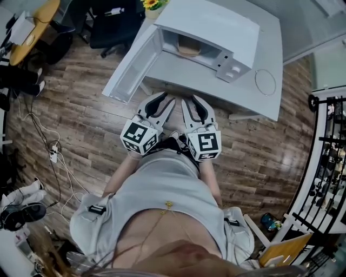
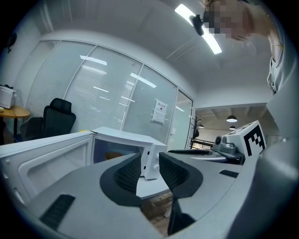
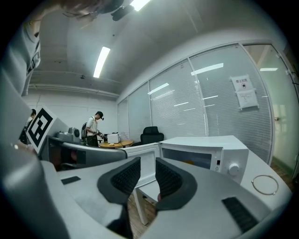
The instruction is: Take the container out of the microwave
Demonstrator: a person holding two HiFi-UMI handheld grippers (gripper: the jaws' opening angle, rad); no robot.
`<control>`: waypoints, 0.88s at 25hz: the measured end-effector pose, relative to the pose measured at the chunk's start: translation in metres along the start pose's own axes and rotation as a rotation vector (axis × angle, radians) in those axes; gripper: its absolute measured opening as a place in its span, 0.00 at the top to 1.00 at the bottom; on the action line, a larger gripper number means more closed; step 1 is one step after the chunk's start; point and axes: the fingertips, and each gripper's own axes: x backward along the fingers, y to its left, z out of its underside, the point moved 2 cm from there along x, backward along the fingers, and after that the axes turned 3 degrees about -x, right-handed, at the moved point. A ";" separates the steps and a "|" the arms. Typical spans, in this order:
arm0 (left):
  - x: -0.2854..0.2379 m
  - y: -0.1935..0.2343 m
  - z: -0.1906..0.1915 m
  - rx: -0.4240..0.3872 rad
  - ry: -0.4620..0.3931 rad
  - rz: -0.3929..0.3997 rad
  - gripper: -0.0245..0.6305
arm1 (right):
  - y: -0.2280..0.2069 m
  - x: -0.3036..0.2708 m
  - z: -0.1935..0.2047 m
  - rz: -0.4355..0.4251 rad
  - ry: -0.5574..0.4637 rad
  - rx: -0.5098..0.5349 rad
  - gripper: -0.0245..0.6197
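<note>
A white microwave (image 1: 208,32) stands on a white table (image 1: 227,89) with its door (image 1: 132,67) swung wide open to the left. Inside the cavity sits a tan container (image 1: 189,50), partly hidden by the microwave's top. It shows as an orange-brown shape in the left gripper view (image 2: 112,155). My left gripper (image 1: 162,103) and right gripper (image 1: 193,105) hang side by side just short of the table's front edge, pointing at the microwave. Both are well apart from the container. The left gripper (image 2: 149,168) is open with nothing between its jaws. The right gripper (image 3: 147,175) is open and empty too.
A thin wire ring (image 1: 265,82) lies on the table right of the microwave. A flower pot (image 1: 151,5) stands behind it. A black office chair (image 1: 116,21) and a round wooden table (image 1: 32,32) are at the far left, a cable strip (image 1: 53,154) lies on the floor, and a metal rack (image 1: 330,146) stands at the right.
</note>
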 end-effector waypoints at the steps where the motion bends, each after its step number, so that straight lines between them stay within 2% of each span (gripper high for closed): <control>1: 0.000 -0.001 0.001 0.007 0.006 0.000 0.78 | -0.001 0.000 0.001 -0.002 0.004 0.001 0.79; 8: -0.008 0.000 0.003 0.016 0.026 0.000 0.78 | -0.009 -0.003 0.004 -0.011 0.017 -0.007 0.79; 12: -0.012 0.004 0.001 -0.020 0.024 -0.002 0.78 | -0.013 -0.007 0.004 0.005 0.021 -0.005 0.79; 22: -0.042 0.020 -0.016 -0.036 0.015 0.071 0.78 | -0.027 -0.033 -0.013 0.039 0.005 0.018 0.79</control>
